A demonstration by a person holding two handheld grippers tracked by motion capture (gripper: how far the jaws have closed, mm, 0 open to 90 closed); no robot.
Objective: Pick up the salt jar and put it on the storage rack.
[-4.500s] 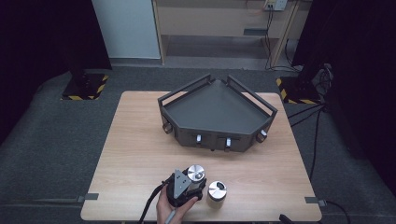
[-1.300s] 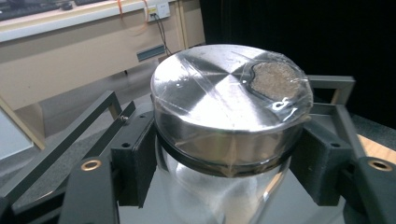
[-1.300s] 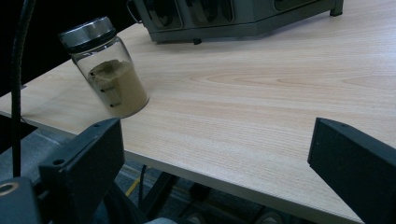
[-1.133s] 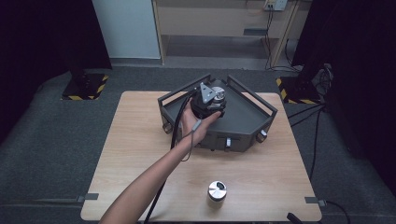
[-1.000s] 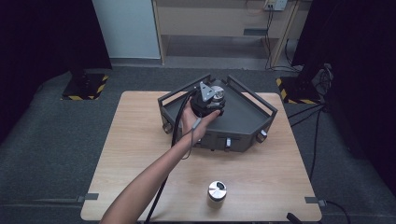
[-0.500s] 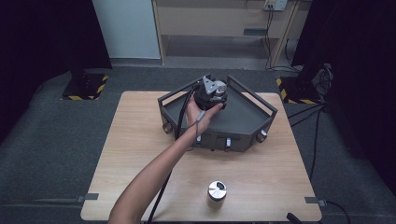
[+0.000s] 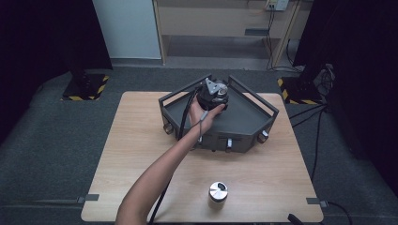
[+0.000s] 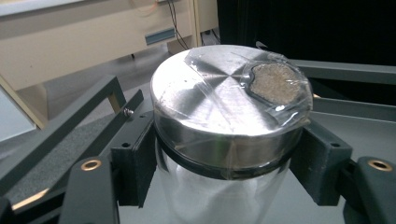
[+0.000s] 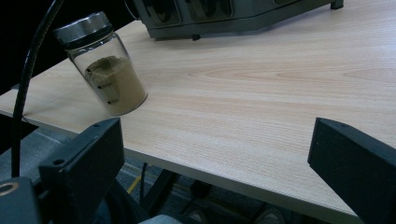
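My left gripper (image 7: 212, 95) is shut on a clear glass jar (image 7: 219, 90) with a silver lid, held over the back part of a dark grey metal tray (image 7: 246, 115). In the left gripper view the two black pads (image 8: 135, 161) press the jar (image 8: 229, 102) just below its taped lid, and the tray's rails run behind it. A second jar (image 7: 218, 191) with brown powder stands near the table's front edge. The right gripper view looks across that edge, with my right gripper (image 9: 219, 172) open wide and nothing between its jaws. The powder jar (image 9: 105, 70) stands at far left there.
The tray (image 9: 224, 18) has raised rails and knobs along its front face. The wooden table (image 7: 136, 140) stands on grey carpet. A black cable (image 9: 23, 79) trails past the powder jar. Cabinets and dark curtains stand behind the table.
The left hand carried the jar from the table's front up to the tray. Over the last second it went a little farther toward the tray's back and slightly lower.
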